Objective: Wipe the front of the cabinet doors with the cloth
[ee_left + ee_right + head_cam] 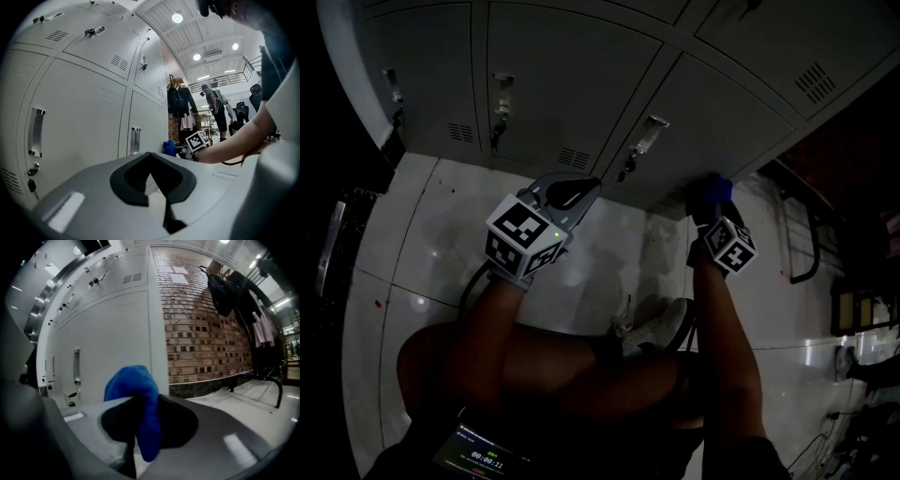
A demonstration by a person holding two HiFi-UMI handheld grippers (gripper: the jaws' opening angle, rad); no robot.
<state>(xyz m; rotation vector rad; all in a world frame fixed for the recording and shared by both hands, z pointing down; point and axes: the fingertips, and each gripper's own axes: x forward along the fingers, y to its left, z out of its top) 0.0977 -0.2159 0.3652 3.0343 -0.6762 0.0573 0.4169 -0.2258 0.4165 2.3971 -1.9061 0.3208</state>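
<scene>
the right gripper (711,210) (136,430) has its jaws clenched on the blue cloth (712,190) (137,389), which bunches up above the jaws and hangs down between them. the cloth sits at the bottom edge of the grey cabinet doors (712,112) (110,348), on the door at the right end of the row, close to the corner by the brick wall (201,324). whether the cloth presses on the metal cannot be told. the left gripper (572,193) (158,187) is off to the left, near the lower edge of the neighbouring door and below its handle (649,134). its jaws are closed together with nothing between them. below both grippers lies the white tiled floor (441,244).
</scene>
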